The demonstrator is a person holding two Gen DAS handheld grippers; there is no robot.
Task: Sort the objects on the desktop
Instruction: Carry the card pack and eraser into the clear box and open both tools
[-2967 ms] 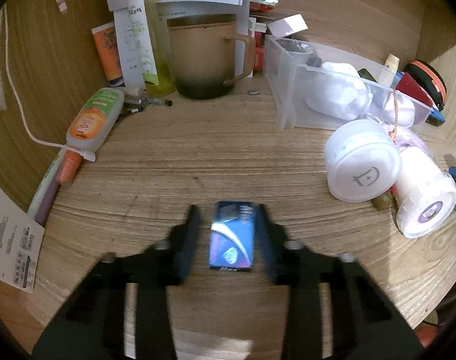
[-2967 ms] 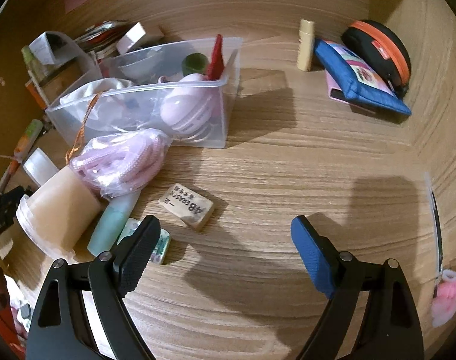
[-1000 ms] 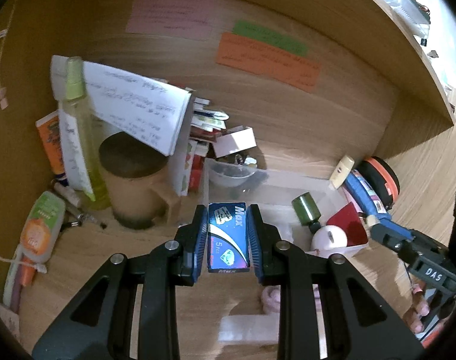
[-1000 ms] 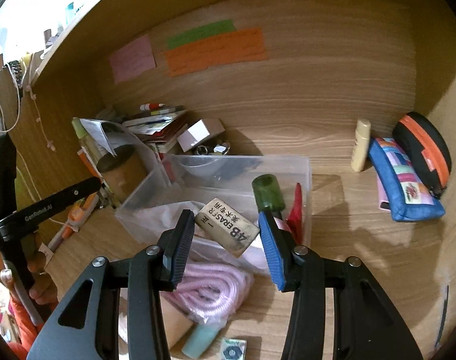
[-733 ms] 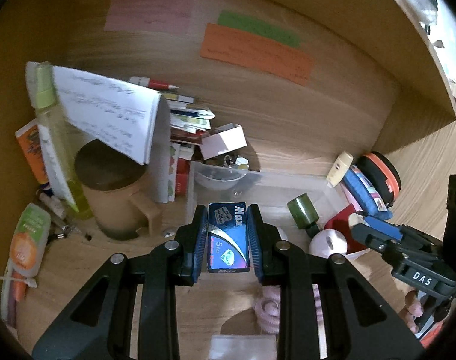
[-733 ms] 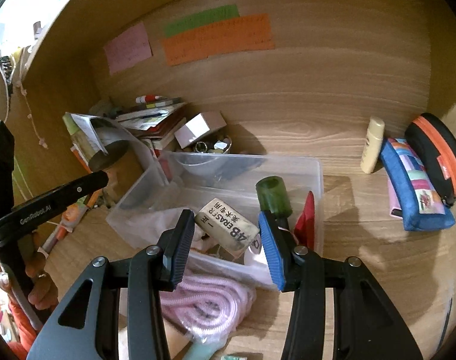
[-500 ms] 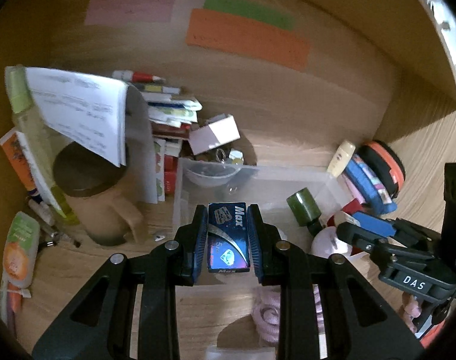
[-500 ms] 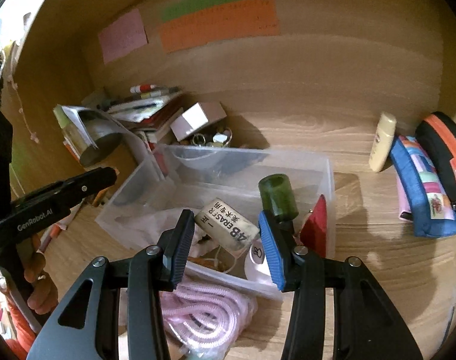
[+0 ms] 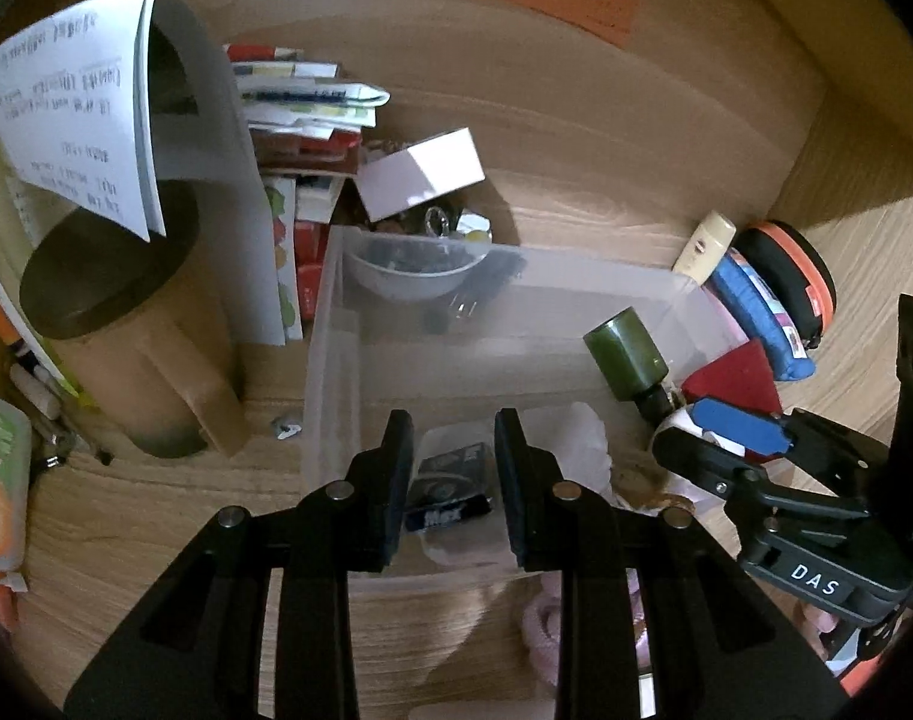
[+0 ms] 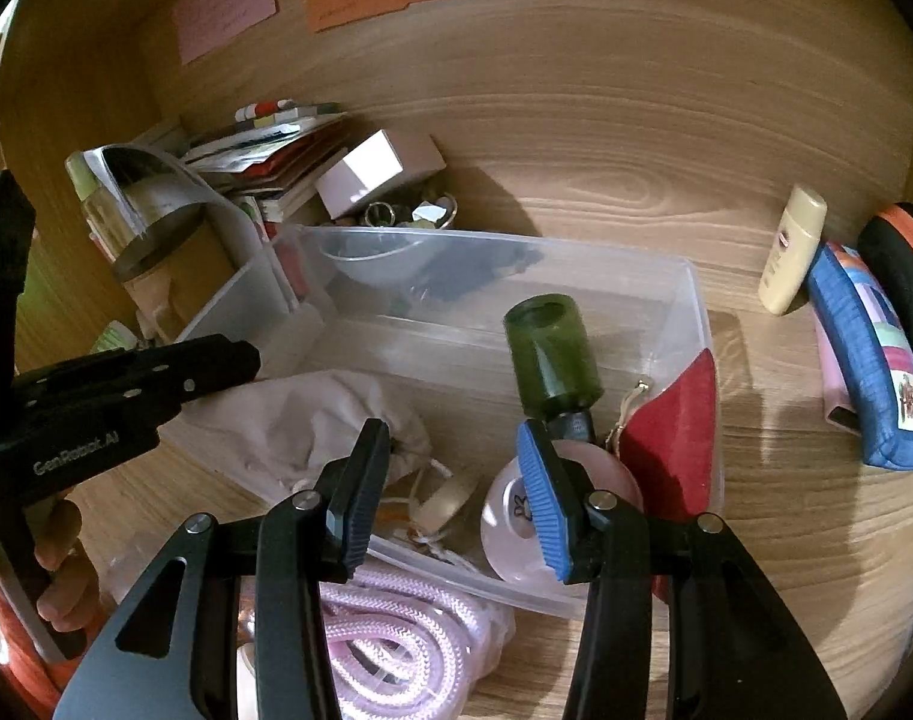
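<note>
The left tool (image 9: 452,420) pointed down into the near left part of the clear plastic bin (image 9: 330,360). A small dark blue box (image 9: 450,489) sat in the gap between its jaws, tipped so that only its lettered end caught any light. The black fingers (image 9: 396,480) overlapped the box's edges, and I could not tell whether they were gripping it or whether it lay loose on the white stuff underneath. The right tool (image 10: 452,426) hovered over the bin's near right side with its jaws apart and nothing between them. Through that gap I saw a pale tan thing (image 10: 444,498) on the bin floor, too foreshortened to identify. A round pink and white object (image 10: 510,516) was half hidden behind the blue-padded finger. Deeper in the bin a dark green bottle (image 10: 552,348) leaned towards a red pouch (image 10: 678,438) against the right wall. A crumpled white cloth bag (image 10: 312,414) filled the left side. What lay behind the frosted far wall was only a blur. A coil of pink rope (image 10: 390,642) lay on the table (image 10: 786,510) just in front of the bin, mostly covered by the tool's arms. At the left edge a person's hand (image 10: 60,564) gripped the other tool's handle, cut off by the frame. A curled sheet of paper (image 9: 78,120) hung over the brown mug (image 9: 126,360), hiding part of its mouth.
</note>
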